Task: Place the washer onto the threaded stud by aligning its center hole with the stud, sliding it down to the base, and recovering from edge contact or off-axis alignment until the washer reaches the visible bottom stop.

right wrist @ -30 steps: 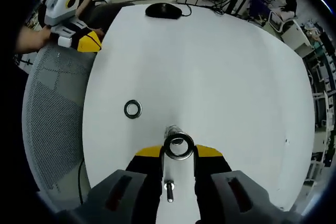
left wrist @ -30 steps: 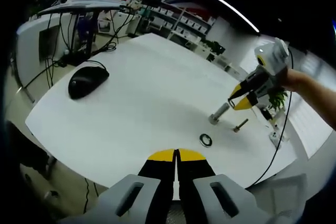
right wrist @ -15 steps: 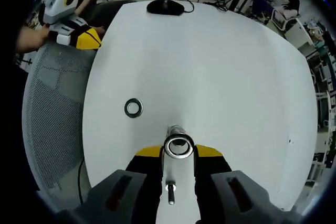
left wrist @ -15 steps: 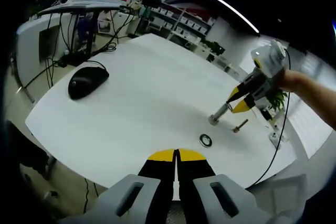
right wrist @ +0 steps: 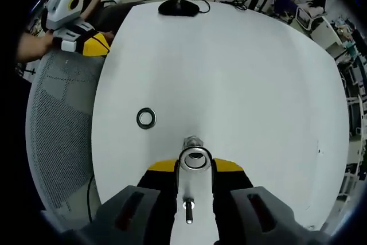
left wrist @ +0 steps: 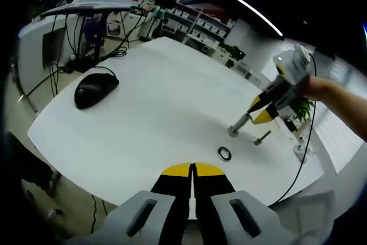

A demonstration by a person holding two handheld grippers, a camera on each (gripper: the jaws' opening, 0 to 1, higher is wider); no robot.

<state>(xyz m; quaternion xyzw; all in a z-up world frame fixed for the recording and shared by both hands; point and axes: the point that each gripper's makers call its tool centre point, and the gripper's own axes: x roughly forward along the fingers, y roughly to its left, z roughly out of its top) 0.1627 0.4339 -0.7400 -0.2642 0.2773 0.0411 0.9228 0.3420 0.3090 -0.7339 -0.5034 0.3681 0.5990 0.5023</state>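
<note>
The right claw was clamped on the washer, and since a second before it had come a little closer over the threaded stud, so the ring now covered most of the stud's top. Probably the hole was almost aligned, but the washer was not yet slid down. The stud stood upright on the white table, its long axis pointing up. A second washer lay flat nearby. The left claw stayed together, holding nothing.
</note>
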